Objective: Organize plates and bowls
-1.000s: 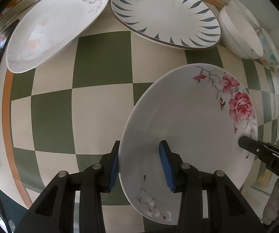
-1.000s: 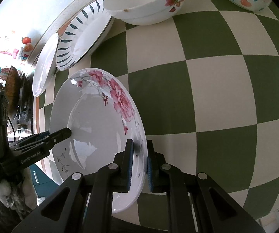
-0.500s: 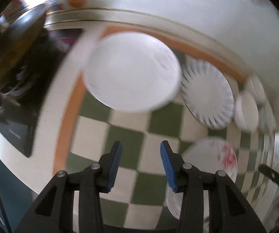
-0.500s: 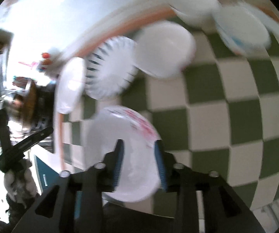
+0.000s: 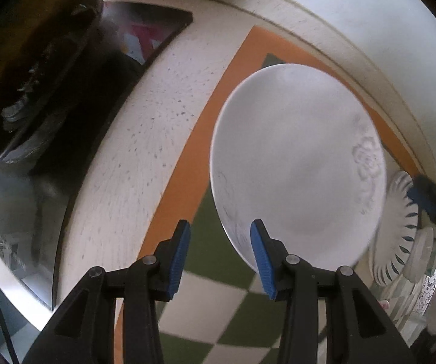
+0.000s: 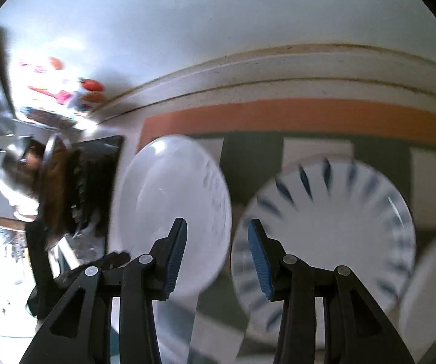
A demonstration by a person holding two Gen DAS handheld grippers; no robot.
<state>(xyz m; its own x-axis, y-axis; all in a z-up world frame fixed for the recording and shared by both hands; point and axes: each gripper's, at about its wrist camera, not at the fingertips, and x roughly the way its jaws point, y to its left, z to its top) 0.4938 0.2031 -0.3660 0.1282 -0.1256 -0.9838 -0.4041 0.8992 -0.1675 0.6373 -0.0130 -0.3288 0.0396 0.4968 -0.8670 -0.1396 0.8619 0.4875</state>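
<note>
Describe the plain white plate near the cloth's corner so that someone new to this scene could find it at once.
Start at the green-and-cream checked cloth with the orange border. The round white plate with a faint grey flower on its rim lies at the corner where that border turns, next to the bare speckled counter. Its neighbour, the white plate ringed with dark blue leaf strokes, is boldly patterned; this one looks almost blank.

A green-and-cream checked cloth (image 5: 218, 312) with an orange border (image 5: 187, 163) is spread over a speckled white counter (image 5: 145, 139). At the counter's left end a black cooktop (image 5: 75, 112) is set in, and a dark pan (image 5: 27, 69) is seen on it. A pale wall (image 6: 218, 30) is seen behind the counter's back edge, with blurred colourful items (image 6: 66, 97) at its left end.
</note>
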